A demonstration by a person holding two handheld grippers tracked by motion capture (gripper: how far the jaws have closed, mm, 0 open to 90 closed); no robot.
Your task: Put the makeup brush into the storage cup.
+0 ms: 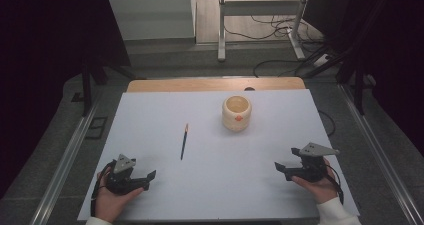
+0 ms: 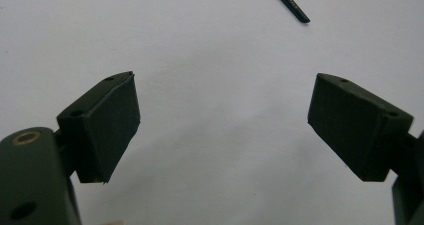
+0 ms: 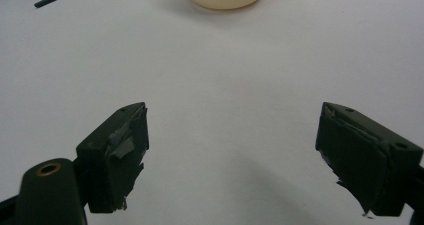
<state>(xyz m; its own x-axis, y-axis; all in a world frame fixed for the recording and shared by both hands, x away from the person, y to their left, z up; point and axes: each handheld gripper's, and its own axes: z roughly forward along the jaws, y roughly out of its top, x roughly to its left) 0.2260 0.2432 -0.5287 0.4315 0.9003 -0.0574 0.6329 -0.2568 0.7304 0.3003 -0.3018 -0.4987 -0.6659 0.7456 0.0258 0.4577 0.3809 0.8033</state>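
Approach the pencil [image 1: 184,142] with the left claw [image 1: 148,180], aligning the jaws across its thin shaft, and close only once both pads straddle it. Both the left claw and the right claw [image 1: 280,169] stand wide open and hold nothing. The pencil lies flat on the counter [image 1: 150,115], ahead of the left claw and apart from it; the cream cup [image 1: 236,112] stands farther back, ahead of the right claw.

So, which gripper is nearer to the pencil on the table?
The left. The left gripper sits below and left of the pencil, jaws open. The right gripper is farther away on the pencil's right side, below the cream cup, also open.
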